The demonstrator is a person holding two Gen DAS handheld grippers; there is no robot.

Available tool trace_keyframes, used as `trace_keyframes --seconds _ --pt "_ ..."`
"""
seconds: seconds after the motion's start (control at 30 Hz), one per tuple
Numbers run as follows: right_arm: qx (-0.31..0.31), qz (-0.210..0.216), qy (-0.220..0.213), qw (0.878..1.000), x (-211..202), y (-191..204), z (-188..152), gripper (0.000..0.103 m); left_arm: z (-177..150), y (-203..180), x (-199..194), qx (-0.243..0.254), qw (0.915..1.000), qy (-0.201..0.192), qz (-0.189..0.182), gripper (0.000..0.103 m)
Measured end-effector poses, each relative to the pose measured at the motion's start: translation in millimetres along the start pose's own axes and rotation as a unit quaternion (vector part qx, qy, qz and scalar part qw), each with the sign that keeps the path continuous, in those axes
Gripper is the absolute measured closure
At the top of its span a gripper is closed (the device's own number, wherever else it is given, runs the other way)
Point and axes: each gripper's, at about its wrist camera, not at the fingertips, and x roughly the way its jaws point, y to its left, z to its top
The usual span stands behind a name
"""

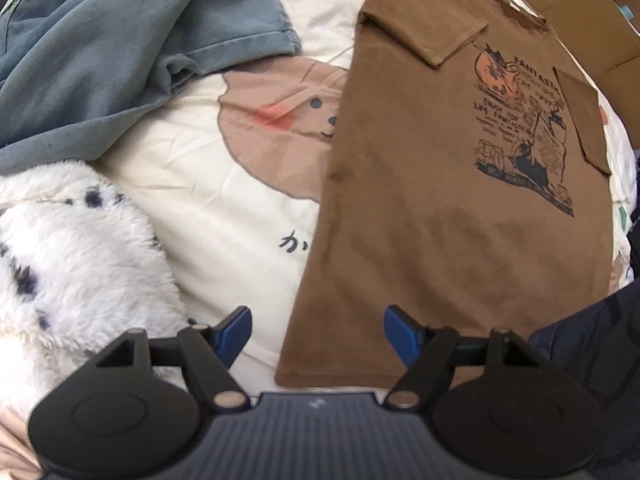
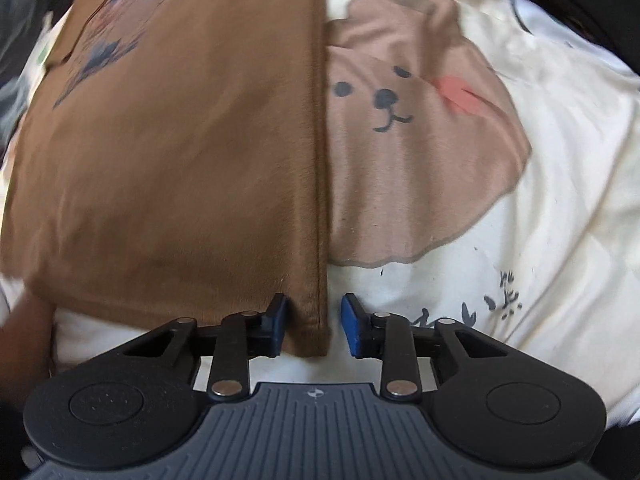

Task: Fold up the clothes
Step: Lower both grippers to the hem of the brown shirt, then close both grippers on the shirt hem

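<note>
A brown T-shirt with a dark printed graphic lies flat on a cream bedspread, its sleeves folded in over the chest. My left gripper is open, its blue pads on either side of the shirt's near left hem corner, a little above it. In the right wrist view the same brown T-shirt fills the left half. My right gripper is open, with the shirt's near right hem corner between its blue pads.
A blue-grey garment lies crumpled at the far left and a white fluffy spotted blanket at the near left. A cardboard box stands beyond the shirt. The bedspread carries cartoon dog prints. Dark fabric sits at the near right.
</note>
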Motion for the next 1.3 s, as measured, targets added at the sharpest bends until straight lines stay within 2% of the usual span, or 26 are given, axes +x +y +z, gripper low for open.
trace_keyframes --seconds 0.27,0.43,0.5,0.57,0.73,1.0,1.1,1.17,1.3 --pt "-0.002 -0.003 0.005 1.0 0.5 -6.0 -6.3 0.081 -2.9 6.4 1.2 -0.001 0.9999 0.007 0.011 0.028" --pt "-0.027 -0.019 0.016 0.999 2.6 4.0 -6.2 0.081 -6.1 10.4 1.5 -0.007 0.9998 0.008 0.014 0.028" --pt "-0.028 -0.02 0.02 0.999 1.8 4.0 -6.3 0.093 -6.6 10.3 1.3 -0.008 0.9998 0.008 0.015 0.028" --pt "-0.032 -0.022 0.023 0.999 0.3 5.9 -6.5 0.099 -7.1 9.3 1.5 -0.006 0.9998 0.008 0.016 0.028" --pt "-0.022 -0.026 0.024 0.999 -11.0 10.4 -7.4 0.1 -4.3 8.2 6.5 0.017 0.9997 0.011 0.016 0.028" --pt "-0.005 -0.061 0.019 0.998 -30.8 22.5 -9.6 0.1 1.7 20.2 26.9 -0.004 0.9999 0.013 -0.004 0.029" --pt "-0.01 -0.085 0.018 0.996 -33.6 30.3 -10.2 0.1 0.2 17.7 38.9 0.001 0.9997 0.022 -0.012 0.038" --pt "-0.014 -0.096 0.018 0.995 -36.7 31.6 -7.9 0.1 -2.7 16.2 46.6 0.003 0.9996 0.027 -0.011 0.049" --pt "-0.022 -0.107 0.018 0.994 -40.3 36.5 -11.6 0.1 -11.7 18.7 61.3 -0.001 0.9986 0.046 -0.026 0.059"
